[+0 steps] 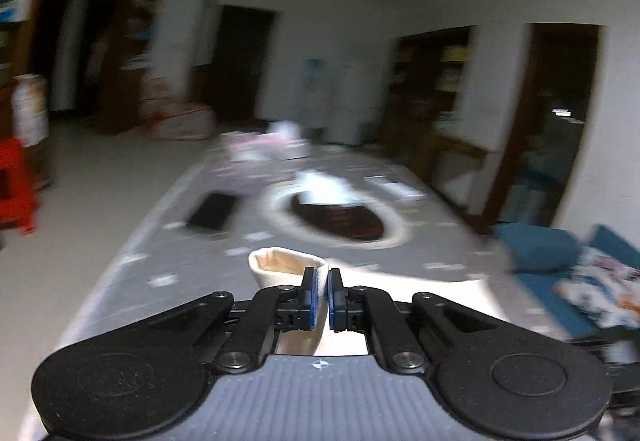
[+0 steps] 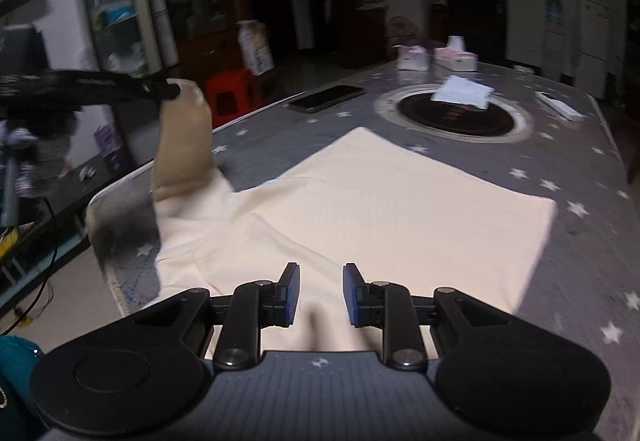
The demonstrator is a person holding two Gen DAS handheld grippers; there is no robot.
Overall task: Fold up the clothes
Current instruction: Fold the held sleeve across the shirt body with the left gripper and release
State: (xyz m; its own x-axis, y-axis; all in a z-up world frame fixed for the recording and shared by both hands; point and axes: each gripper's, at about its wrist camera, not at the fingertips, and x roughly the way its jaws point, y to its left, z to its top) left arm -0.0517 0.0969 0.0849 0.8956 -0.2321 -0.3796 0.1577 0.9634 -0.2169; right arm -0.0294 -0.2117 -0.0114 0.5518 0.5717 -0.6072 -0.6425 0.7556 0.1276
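Note:
A cream garment (image 2: 360, 201) lies spread flat on the grey star-patterned table (image 2: 580, 169). Its sleeve (image 2: 184, 137) is lifted off the left side, pinched at the cuff by my left gripper (image 2: 170, 89). In the left wrist view that gripper (image 1: 322, 281) is shut on the cream cuff (image 1: 286, 265), whose open end shows just left of the blue pads. My right gripper (image 2: 320, 281) hovers open low over the near part of the garment, nothing between its fingers.
A round dark hotplate inset (image 2: 456, 115) with white paper (image 2: 464, 91) on it sits mid-table. A black phone (image 2: 326, 97), tissue boxes (image 2: 440, 57) and a white remote (image 2: 560, 107) lie beyond. A red stool (image 2: 230, 91) stands left of the table.

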